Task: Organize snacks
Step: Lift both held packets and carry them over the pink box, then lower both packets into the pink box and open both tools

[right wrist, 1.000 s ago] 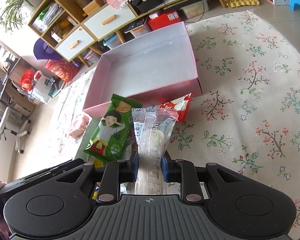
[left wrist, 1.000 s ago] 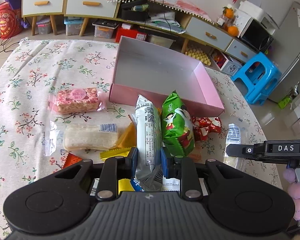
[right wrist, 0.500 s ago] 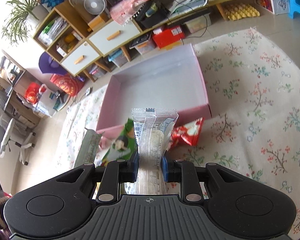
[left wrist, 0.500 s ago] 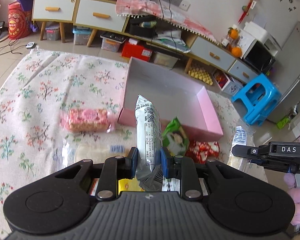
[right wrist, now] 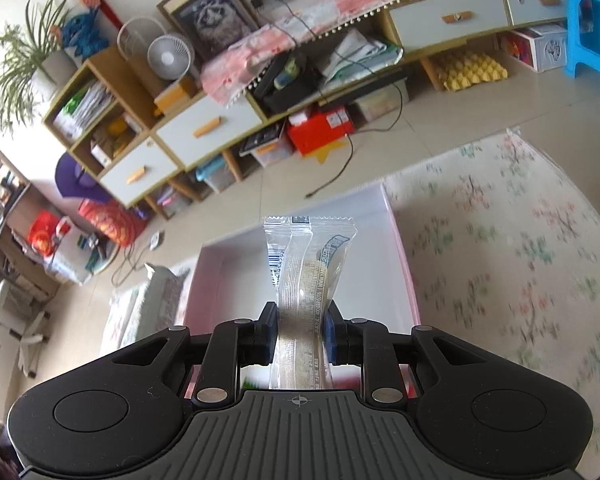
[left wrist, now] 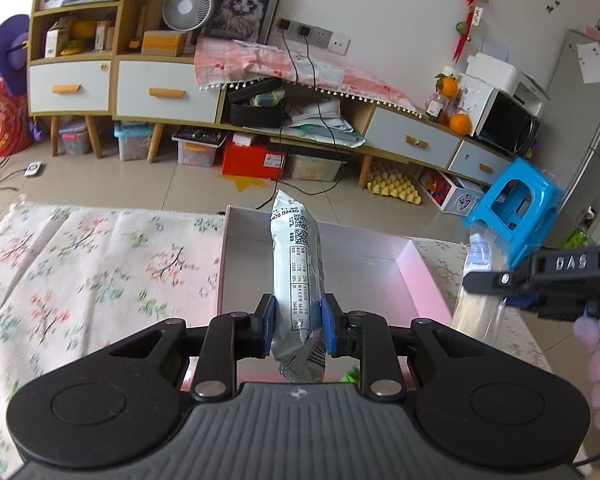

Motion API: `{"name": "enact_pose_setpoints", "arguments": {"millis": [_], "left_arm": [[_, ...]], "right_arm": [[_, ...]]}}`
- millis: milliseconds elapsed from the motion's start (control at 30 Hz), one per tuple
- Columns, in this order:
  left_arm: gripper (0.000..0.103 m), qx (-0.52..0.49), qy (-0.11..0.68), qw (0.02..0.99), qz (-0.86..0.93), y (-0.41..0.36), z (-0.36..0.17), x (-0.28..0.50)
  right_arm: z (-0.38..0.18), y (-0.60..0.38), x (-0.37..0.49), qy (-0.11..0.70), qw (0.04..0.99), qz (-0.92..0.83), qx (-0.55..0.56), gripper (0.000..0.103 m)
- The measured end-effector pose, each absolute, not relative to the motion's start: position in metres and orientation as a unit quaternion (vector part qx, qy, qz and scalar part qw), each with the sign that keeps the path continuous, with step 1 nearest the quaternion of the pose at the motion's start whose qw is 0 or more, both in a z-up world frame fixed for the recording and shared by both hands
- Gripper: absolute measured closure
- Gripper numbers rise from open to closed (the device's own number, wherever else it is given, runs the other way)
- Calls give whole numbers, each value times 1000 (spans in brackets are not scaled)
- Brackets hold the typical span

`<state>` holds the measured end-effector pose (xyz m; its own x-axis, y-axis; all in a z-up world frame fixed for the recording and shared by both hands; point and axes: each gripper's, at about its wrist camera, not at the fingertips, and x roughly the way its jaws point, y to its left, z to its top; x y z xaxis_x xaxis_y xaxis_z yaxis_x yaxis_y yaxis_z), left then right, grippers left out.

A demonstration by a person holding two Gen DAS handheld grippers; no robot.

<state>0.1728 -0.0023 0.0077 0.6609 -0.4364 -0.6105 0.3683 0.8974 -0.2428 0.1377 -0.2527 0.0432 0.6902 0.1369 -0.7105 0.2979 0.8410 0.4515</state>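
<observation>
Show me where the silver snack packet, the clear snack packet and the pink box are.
silver snack packet [left wrist: 298, 276]: left wrist view, printed middle of the wrapper.
clear snack packet [right wrist: 306, 276]: right wrist view, middle of the wrapper above the jaws.
pink box [left wrist: 428, 284]: left wrist view, inner face of its right wall.

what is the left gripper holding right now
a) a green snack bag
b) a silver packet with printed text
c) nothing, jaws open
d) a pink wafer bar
b: the left gripper is clamped on a silver packet that sticks up over the pink box.
</observation>
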Motion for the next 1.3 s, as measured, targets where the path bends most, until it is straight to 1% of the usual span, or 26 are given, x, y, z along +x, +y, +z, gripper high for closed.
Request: {"name": "enact_pose_setpoints", "arguments": {"millis": [300, 667, 1300], "left_arm": [[81, -13, 338, 914, -225, -7, -19, 189], [81, 34, 366, 904, -220, -12, -30, 185], [81, 42, 401, 892, -204, -16, -27, 186]], "right_arm": [[14, -260, 175, 381, 890, -42, 248, 80], [-25, -252, 192, 443, 867, -49, 224, 80], [-36, -248, 197, 463, 857, -38, 222, 80]]}}
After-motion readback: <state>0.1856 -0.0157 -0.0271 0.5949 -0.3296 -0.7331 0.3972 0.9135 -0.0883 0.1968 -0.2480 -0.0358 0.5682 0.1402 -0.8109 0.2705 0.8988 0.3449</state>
